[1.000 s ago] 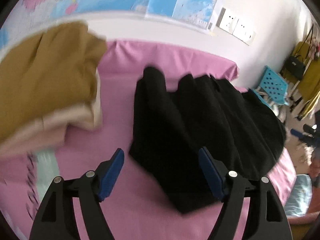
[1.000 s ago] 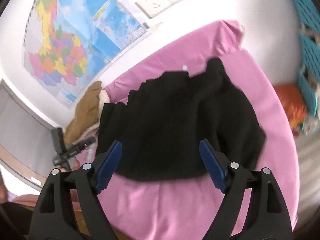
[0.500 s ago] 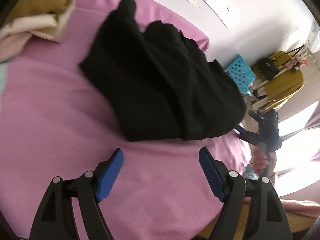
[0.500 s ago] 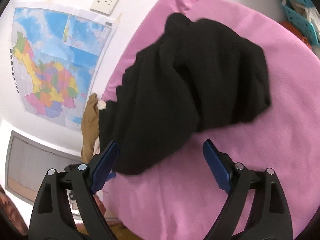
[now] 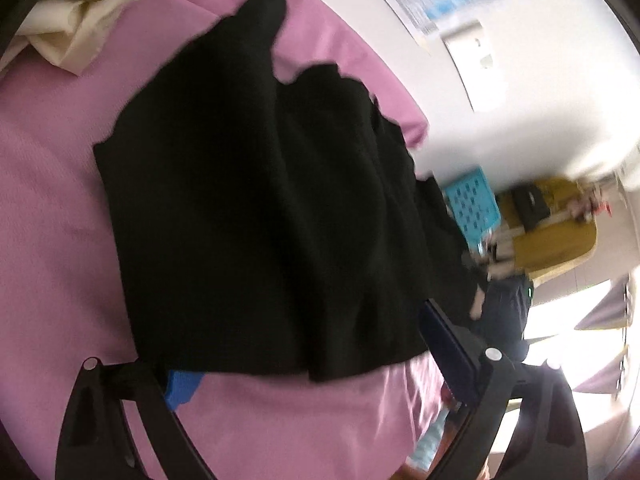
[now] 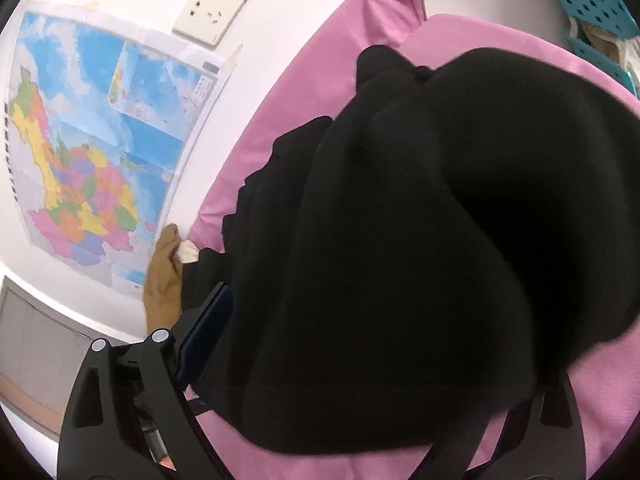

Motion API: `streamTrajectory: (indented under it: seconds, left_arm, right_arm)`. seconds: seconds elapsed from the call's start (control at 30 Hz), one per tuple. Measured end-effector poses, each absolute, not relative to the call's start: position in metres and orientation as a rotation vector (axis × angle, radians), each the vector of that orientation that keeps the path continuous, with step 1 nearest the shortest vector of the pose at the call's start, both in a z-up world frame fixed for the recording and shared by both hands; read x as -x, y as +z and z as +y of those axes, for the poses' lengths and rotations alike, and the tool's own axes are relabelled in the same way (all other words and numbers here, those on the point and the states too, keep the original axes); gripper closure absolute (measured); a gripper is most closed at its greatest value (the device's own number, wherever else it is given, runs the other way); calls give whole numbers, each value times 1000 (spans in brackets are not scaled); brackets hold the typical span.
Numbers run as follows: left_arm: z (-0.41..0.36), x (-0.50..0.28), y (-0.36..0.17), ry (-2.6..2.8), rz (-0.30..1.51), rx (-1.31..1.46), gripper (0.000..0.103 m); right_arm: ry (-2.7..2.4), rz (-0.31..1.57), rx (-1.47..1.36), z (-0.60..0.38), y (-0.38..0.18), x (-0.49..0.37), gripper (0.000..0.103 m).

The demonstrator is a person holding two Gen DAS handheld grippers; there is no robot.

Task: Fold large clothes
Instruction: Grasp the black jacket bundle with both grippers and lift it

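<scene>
Both claws dropped to black garment (image 5: 272,208) near bed (image 5: 52,184) edge; left claw (image 5: 304,364), right claw (image 6: 360,360) opening, hem between, ungripped. Next: clench hem.

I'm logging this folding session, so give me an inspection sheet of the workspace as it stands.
Surface: pink sheet, bare around the garment.
Job's things: black garment lying rumpled, not yet folded flat.
Clutter: mustard and cream clothes piled at the far corner.
Grippers: left gripper and right gripper both opening, the garment's near edge between their fingers, no pad seen pressing.
Cables: nothing seen.
Surroundings: wall map, sockets, teal perforated crate, yellow clothing hanging.
</scene>
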State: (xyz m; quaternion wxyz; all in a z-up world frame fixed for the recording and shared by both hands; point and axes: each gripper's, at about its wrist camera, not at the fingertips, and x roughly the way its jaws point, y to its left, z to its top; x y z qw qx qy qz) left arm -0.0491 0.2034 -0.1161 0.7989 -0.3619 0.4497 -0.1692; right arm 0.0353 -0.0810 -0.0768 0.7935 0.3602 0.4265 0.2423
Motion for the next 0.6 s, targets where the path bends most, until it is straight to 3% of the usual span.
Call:
streamTrajectory:
  seconds: [0.2, 0.23, 0.3, 0.4, 0.47, 0.5, 0.57, 0.6]
  left_arm:
    - [203, 38, -113, -303, 924, 788, 12]
    - [201, 36, -112, -288, 914, 776, 14]
    - [197, 31, -110, -229, 898, 702, 34]
    - [196, 25, -110, -213, 885, 677, 35]
    - [198, 26, -109, -213, 882, 683, 31]
    - [199, 26, -109, -221, 882, 691, 24]
    - [197, 23, -108, -226, 889, 682, 22]
    - [196, 22, -107, -217, 890, 676, 23]
  right_arm:
    - [511, 902, -760, -79, -78, -39, 14]
    - [512, 899, -754, -79, -79, -38, 15]
    - [502, 894, -751, -80, -79, -38, 17]
    - [486, 880, -770, -82, -80, -38, 20]
    - [480, 884, -774, -82, -83, -40, 32]
    - [483, 889, -785, -82, -86, -42, 38]
    - [515, 916, -851, -87, -96, -47, 65]
    - [548, 920, -900, -89, -100, -48, 70]
